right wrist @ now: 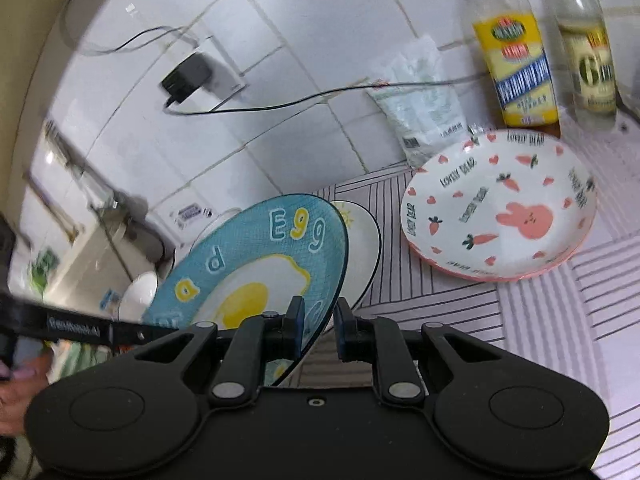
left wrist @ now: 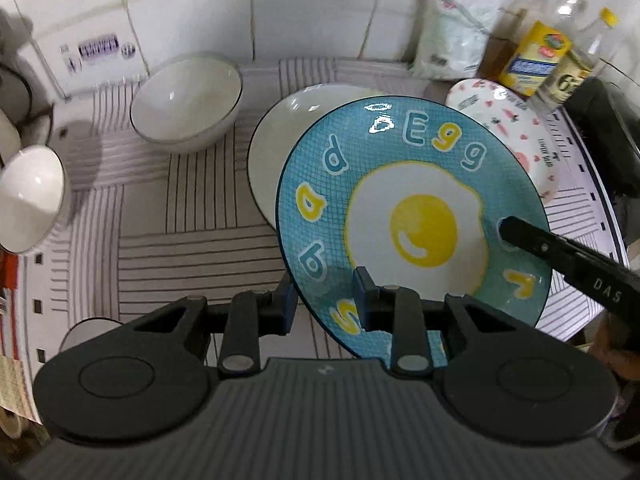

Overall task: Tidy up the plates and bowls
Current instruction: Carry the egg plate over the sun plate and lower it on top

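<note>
Above the striped table (left wrist: 192,208), the left wrist view showed the left gripper (left wrist: 326,300) pinching the egg plate (left wrist: 400,184) by its near rim, tilted over a white plate (left wrist: 276,136). From the right wrist, the right gripper (right wrist: 318,330) pinched the opposite rim; both should lower together, level, before letting go.
</note>
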The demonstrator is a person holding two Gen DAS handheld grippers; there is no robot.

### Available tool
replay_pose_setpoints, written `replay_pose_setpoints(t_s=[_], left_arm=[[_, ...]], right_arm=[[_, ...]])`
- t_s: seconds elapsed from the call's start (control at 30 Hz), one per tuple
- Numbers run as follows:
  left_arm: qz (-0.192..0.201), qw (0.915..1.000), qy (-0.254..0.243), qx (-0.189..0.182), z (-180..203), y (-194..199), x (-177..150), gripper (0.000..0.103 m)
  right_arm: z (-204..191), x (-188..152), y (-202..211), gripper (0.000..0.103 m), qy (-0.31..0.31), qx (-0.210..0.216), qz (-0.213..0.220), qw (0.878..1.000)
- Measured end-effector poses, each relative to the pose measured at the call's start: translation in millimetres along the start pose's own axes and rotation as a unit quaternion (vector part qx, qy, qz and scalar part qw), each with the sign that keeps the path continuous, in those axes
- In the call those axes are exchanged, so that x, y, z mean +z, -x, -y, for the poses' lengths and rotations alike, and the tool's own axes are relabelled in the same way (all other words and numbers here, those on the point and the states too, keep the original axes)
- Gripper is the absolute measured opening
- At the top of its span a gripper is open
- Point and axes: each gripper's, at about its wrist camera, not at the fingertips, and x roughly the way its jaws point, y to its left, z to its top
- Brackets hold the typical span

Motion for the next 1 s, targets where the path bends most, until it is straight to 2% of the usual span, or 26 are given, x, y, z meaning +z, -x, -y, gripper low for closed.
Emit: replay_pose_setpoints(t_s=[0.1, 0.33, 0.57, 0.9, 1.0], left_arm=[[-0.013, 0.9999, -0.010, 0.000, -4.0, -15.1, 9.0, 0.027], [-0.043, 0.9989, -0.017, 0.004, -12.9, -38.0, 23.3, 0.028], [-0.071, 0.9972, 0.009, -0.022, -24.5, -53.4, 29.2, 0.028], [-0.086, 0.9960, 0.014, -0.021, -25.3, -62.8, 42.4, 0.029], [-0.083, 0.9964, 0.008, -0.013, -22.8, -62.5, 43.0, 0.030]], right_arm=[[-0.2, -3.4, -16.4, 0.020, -0.012, -0.014, 0.003, 1.000], [-13.0, -12.7, -46.6, 0.020, -0.014, -0.076, -0.012, 0.997], [-25.6, -11.4, -62.9, 0.020, 0.007, -0.118, -0.029, 0.993], [-45.9, -1.3, -78.9, 0.021, 0.040, -0.173, -0.054, 0.983], [-56.0, 2.9, -87.5, 0.026, 0.040, -0.207, -0.079, 0.974]])
